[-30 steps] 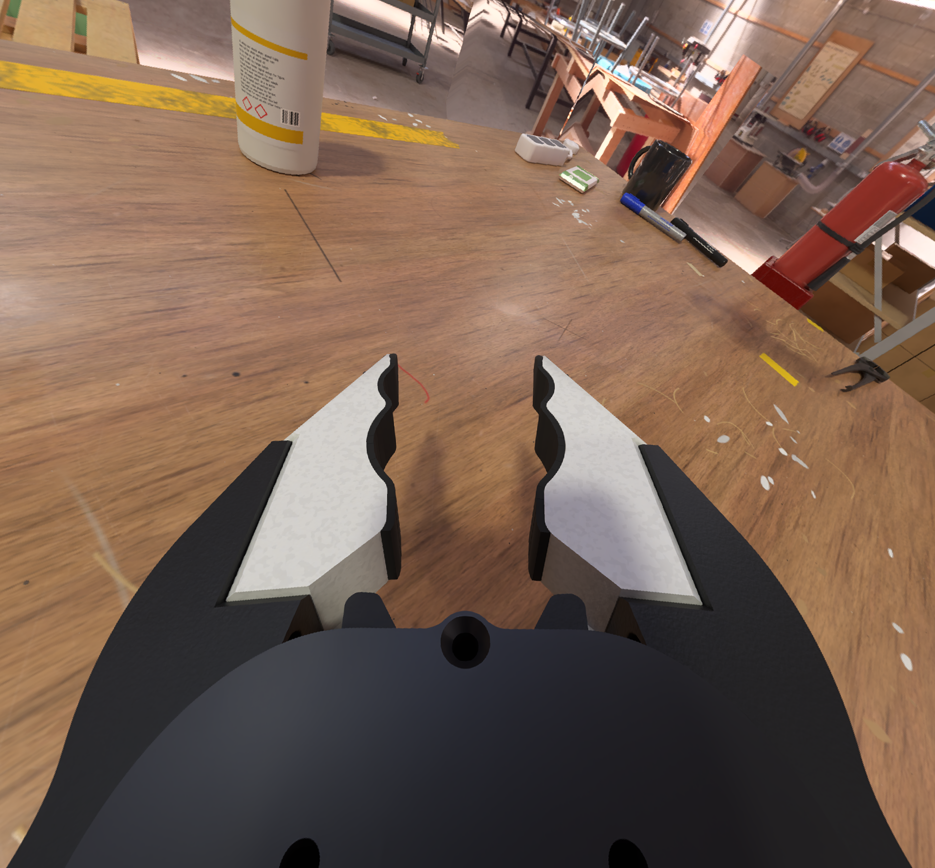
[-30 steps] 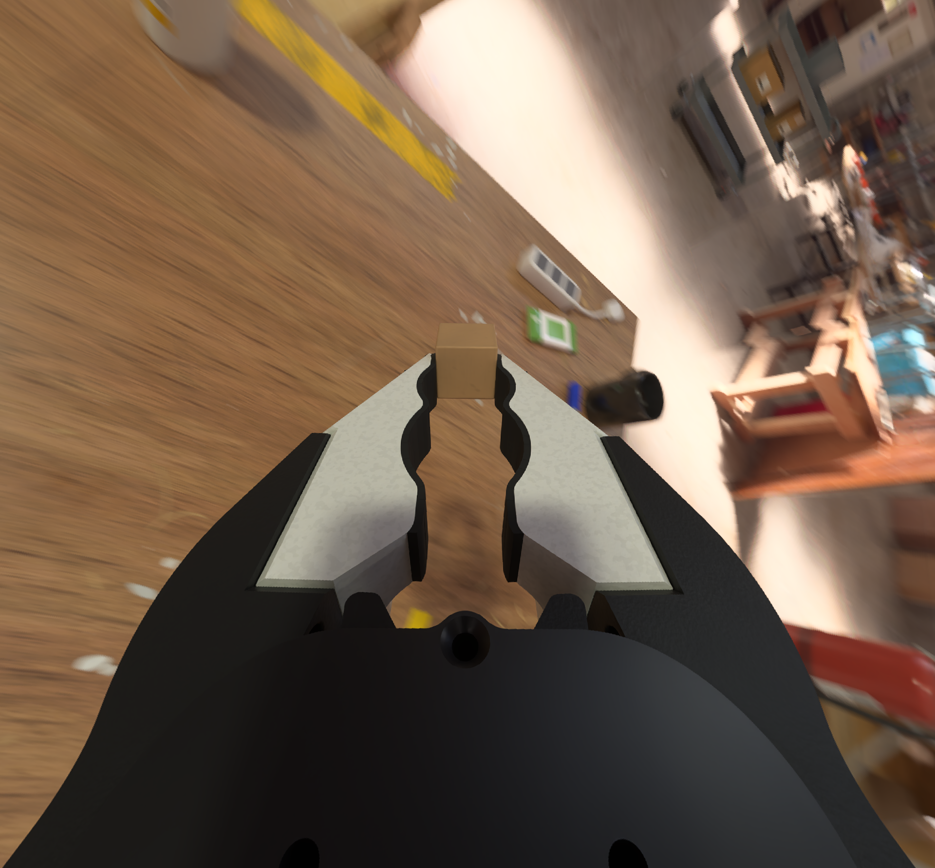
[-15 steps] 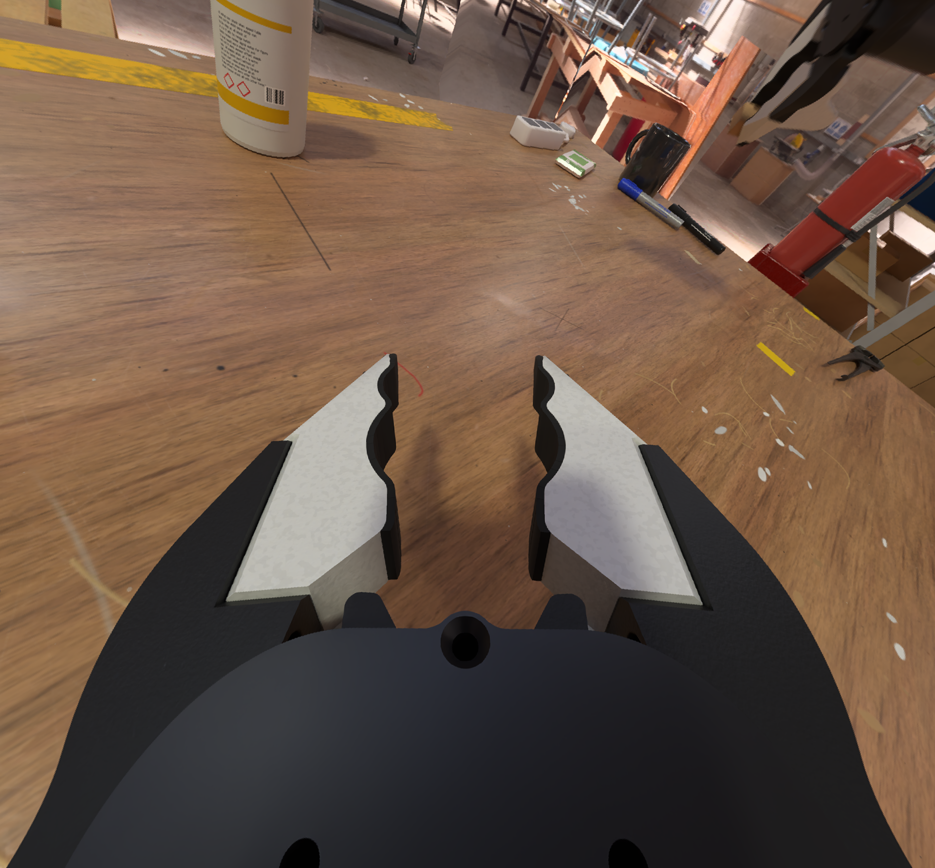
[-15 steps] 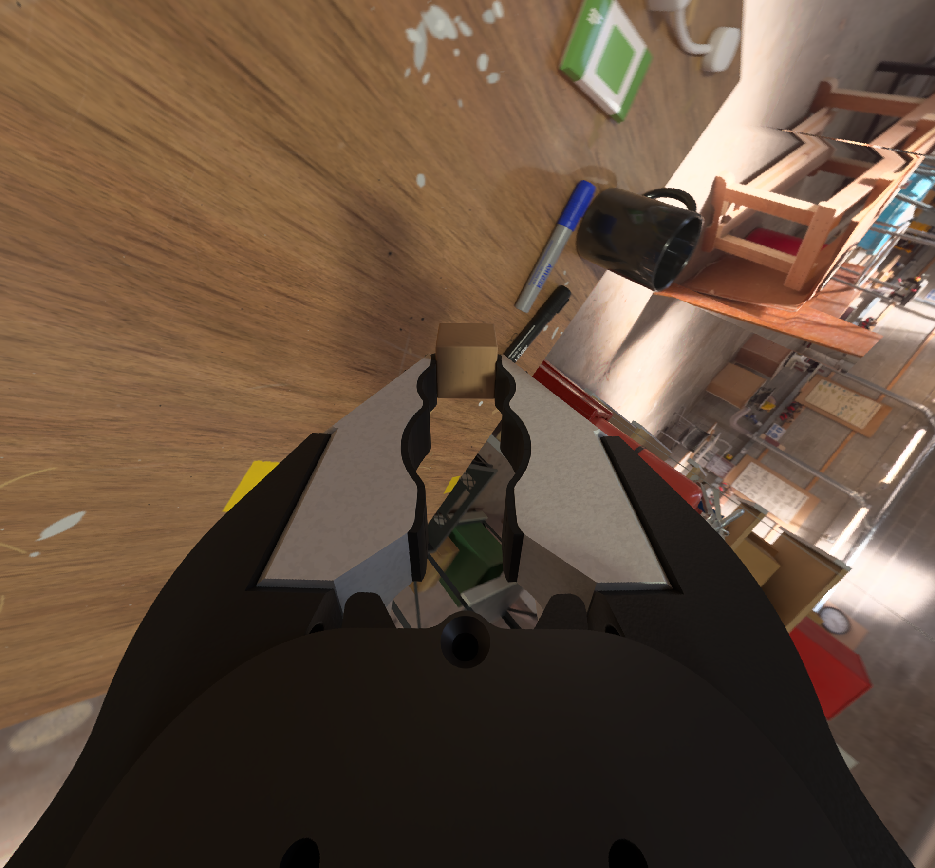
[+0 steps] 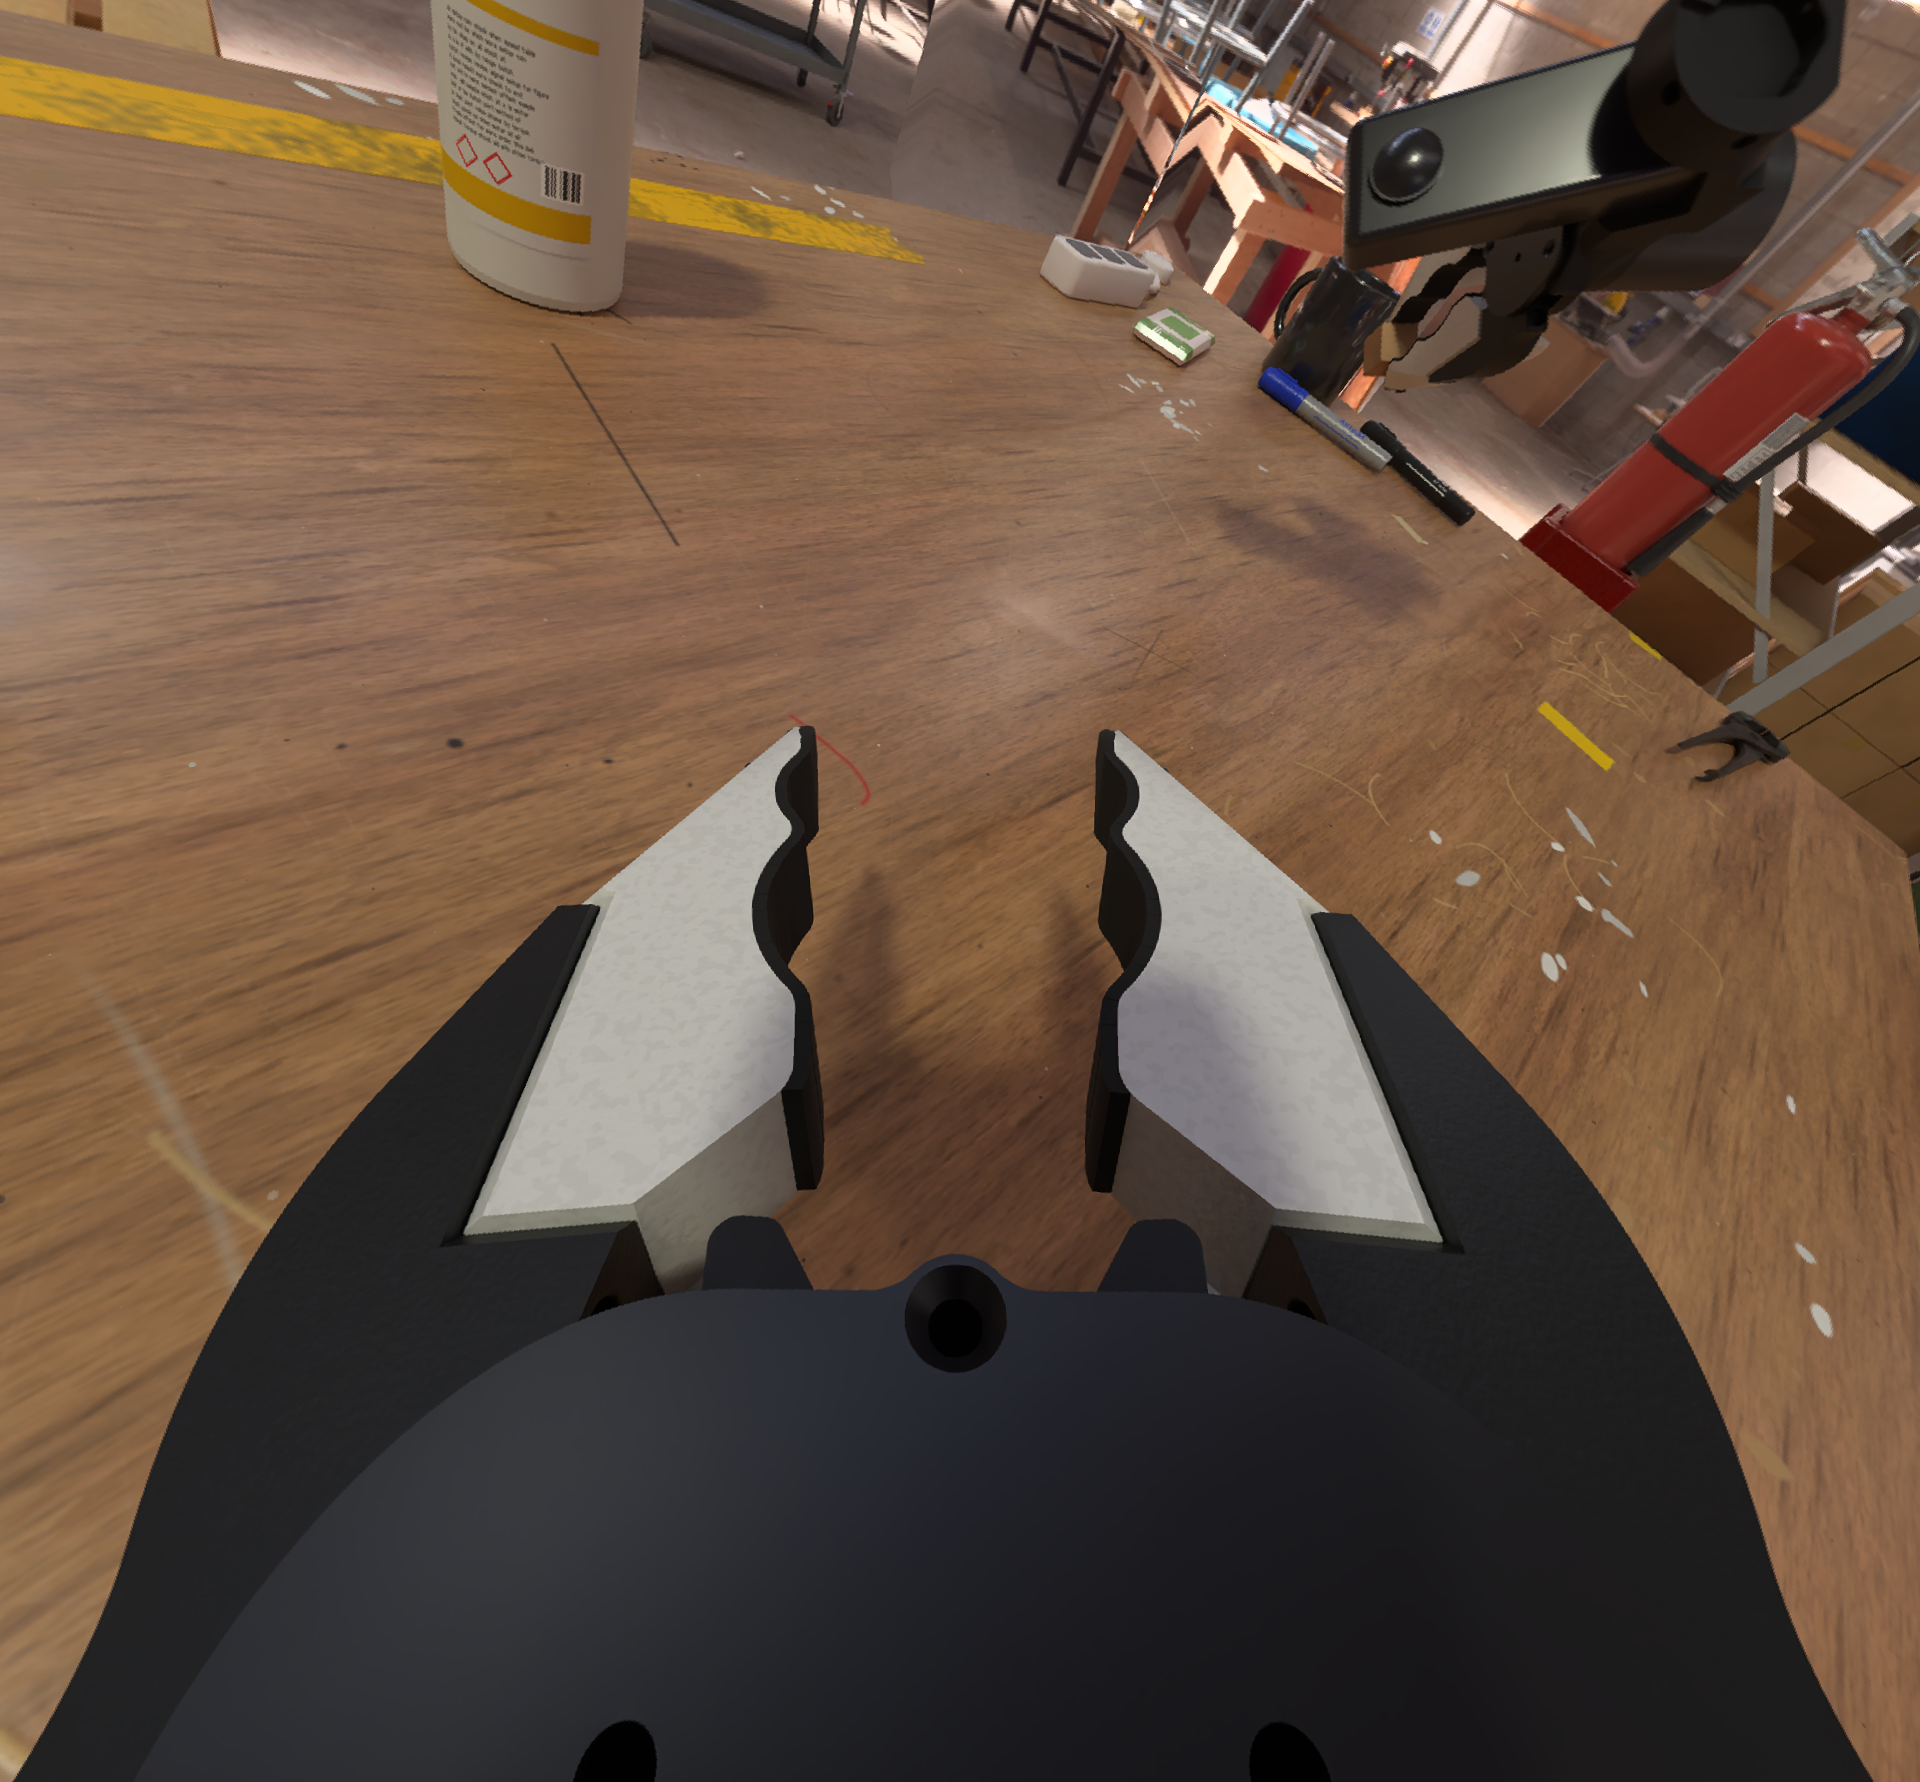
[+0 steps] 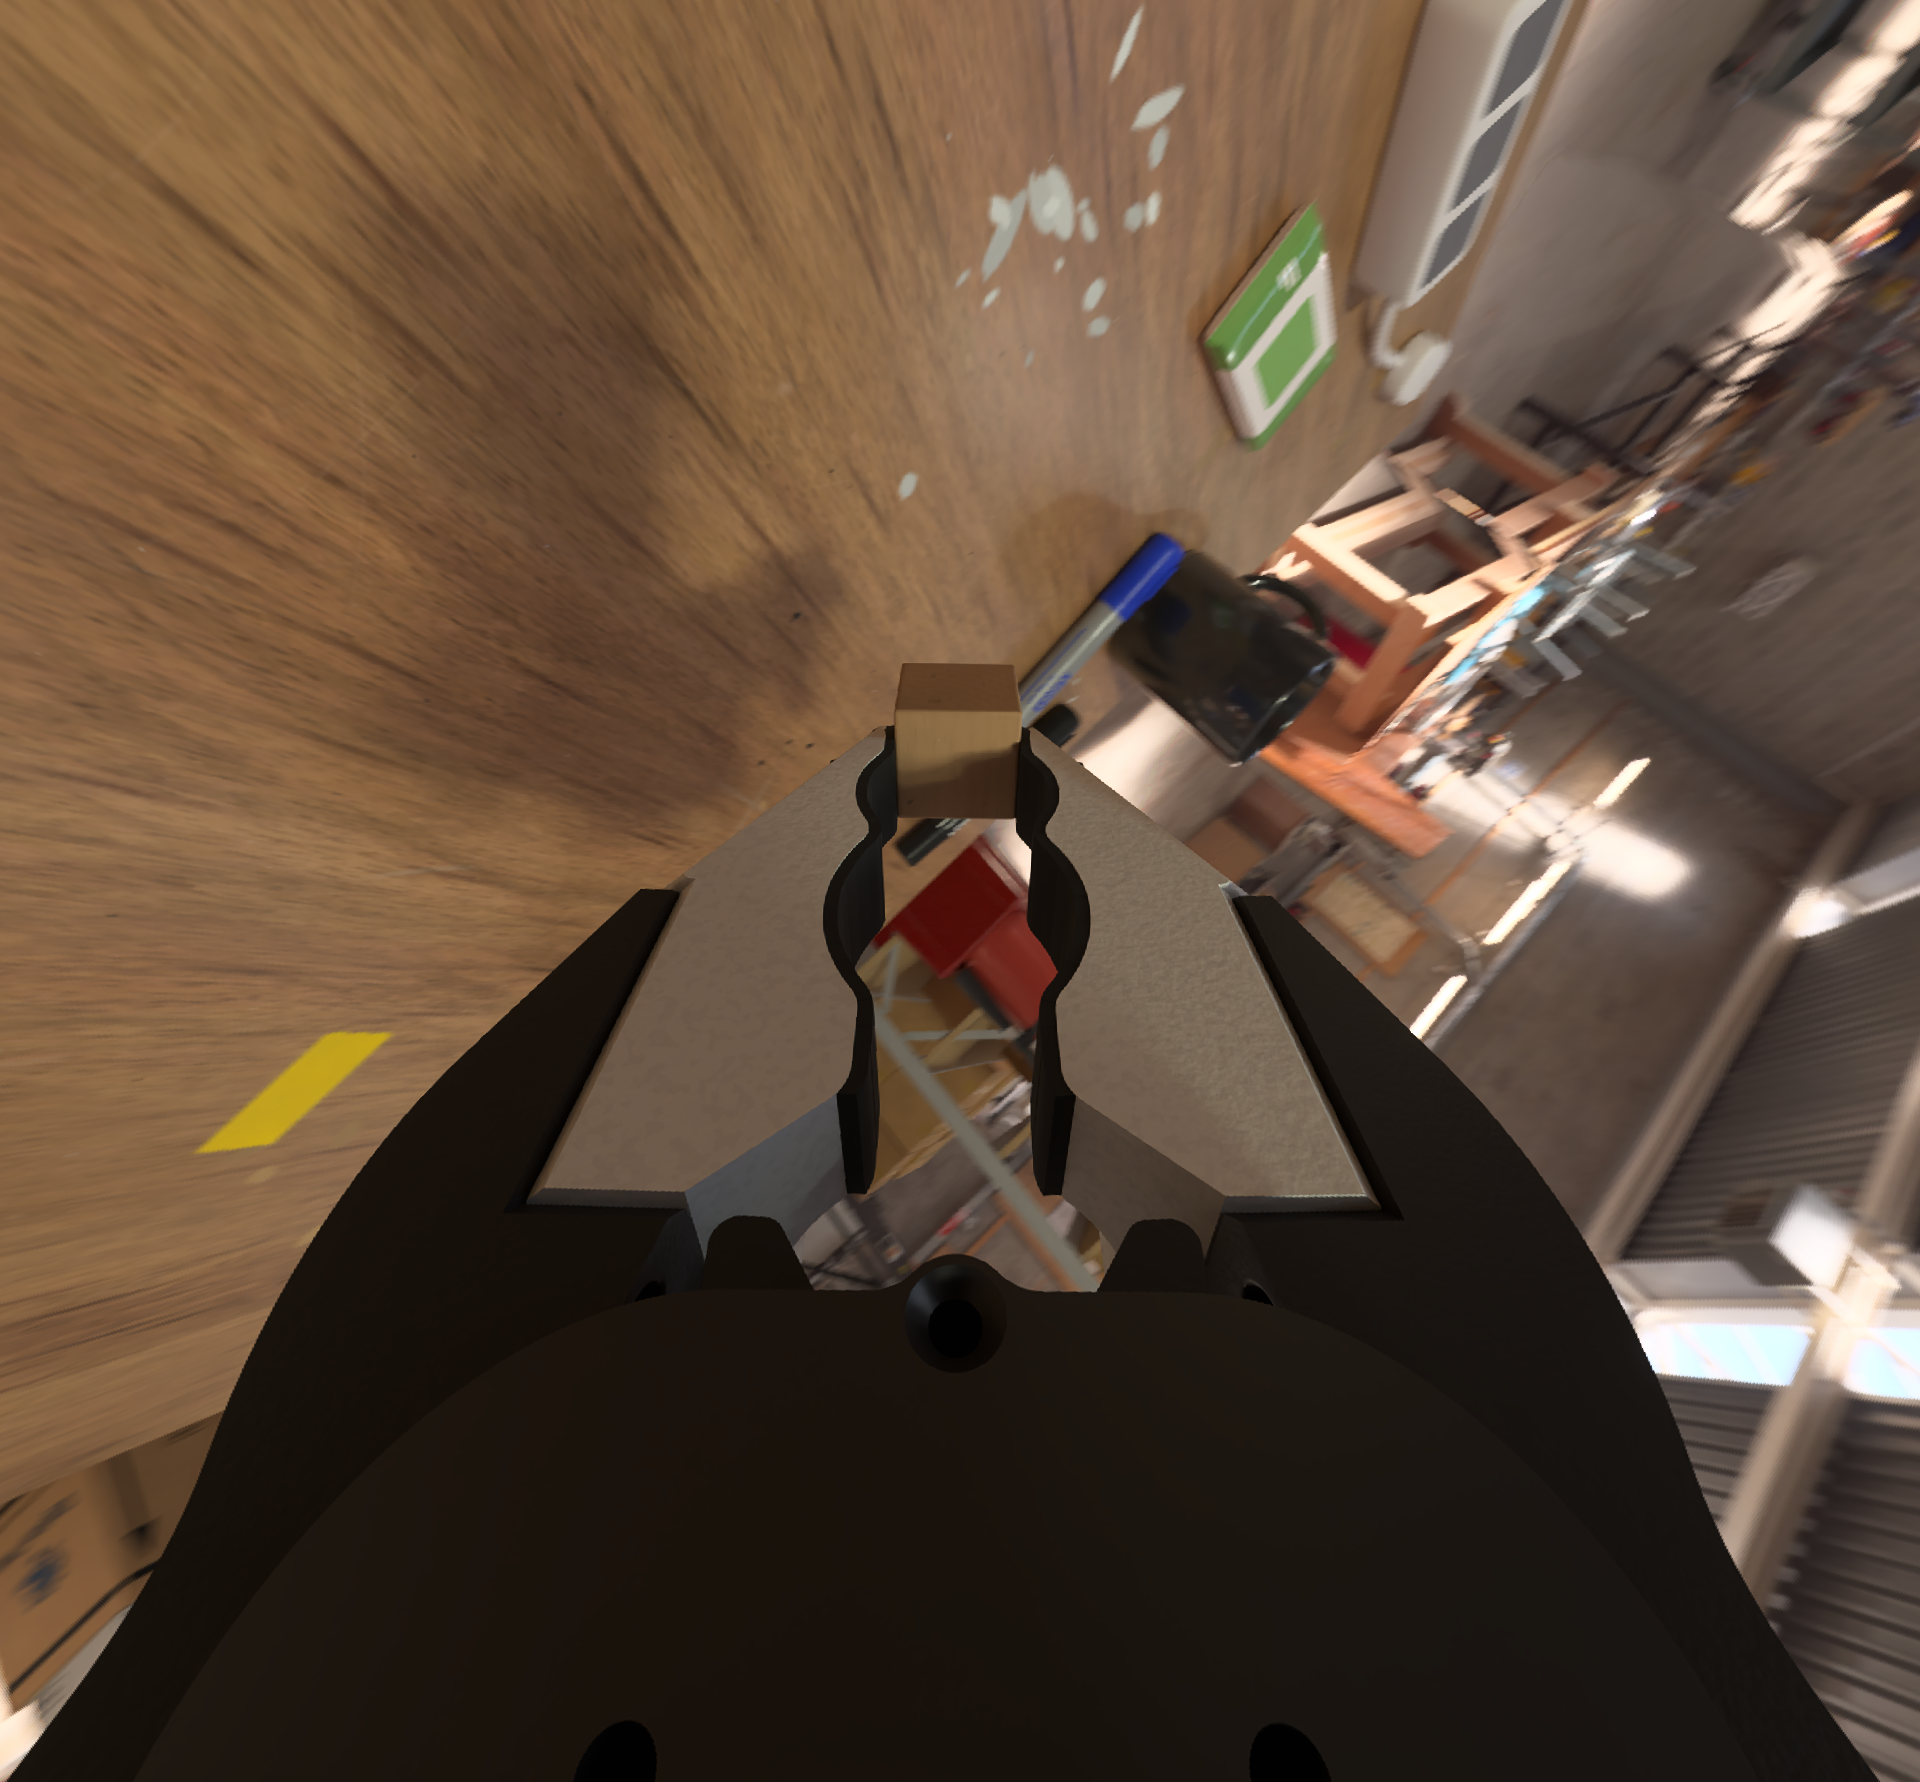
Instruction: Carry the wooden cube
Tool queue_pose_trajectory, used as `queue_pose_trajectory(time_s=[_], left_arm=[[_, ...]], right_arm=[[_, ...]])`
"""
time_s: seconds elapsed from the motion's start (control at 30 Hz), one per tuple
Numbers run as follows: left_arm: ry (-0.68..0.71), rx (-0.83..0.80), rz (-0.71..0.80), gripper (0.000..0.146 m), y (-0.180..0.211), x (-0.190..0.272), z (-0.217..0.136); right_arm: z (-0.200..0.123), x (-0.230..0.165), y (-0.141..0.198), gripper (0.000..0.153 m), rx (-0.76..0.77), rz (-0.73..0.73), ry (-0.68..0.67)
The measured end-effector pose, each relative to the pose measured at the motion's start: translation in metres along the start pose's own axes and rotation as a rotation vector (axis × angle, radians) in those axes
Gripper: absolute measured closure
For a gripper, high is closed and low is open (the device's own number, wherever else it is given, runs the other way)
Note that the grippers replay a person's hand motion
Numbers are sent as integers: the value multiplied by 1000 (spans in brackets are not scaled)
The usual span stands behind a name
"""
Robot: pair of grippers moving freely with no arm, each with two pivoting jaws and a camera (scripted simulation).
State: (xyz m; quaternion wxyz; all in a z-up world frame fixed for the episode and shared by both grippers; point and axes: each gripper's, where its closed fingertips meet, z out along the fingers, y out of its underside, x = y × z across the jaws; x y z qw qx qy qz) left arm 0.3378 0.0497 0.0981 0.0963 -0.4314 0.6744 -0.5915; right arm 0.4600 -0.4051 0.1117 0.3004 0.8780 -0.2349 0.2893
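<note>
Workshop bench (image 5: 312, 589) sweeps by: the right gripper (image 6: 956, 745), clenched on the wooden cube (image 6: 954, 740) at its fingertips, has swung out past the mug (image 6: 1226, 662) and markers (image 6: 1101, 631), cube airborne. The left gripper (image 5: 954, 745) stays spread, empty.
</note>
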Motion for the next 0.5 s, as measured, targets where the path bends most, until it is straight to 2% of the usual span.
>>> queue_pose_trajectory(time_s=[0.17,0.27,0.37,0.5], left_arm=[[1,-4,0,92,1,1,2],[3,-7,2,92,1,1,3],[4,-11,2,92,2,2,4],[6,-11,1,93,2,3,4]], right_arm=[[-24,9,-8,131,88,-89,170],[-37,-2,-22,131,173,-196,235],[-35,-31,-29,131,185,-308,189],[-18,-56,-31,131,170,-296,80]])
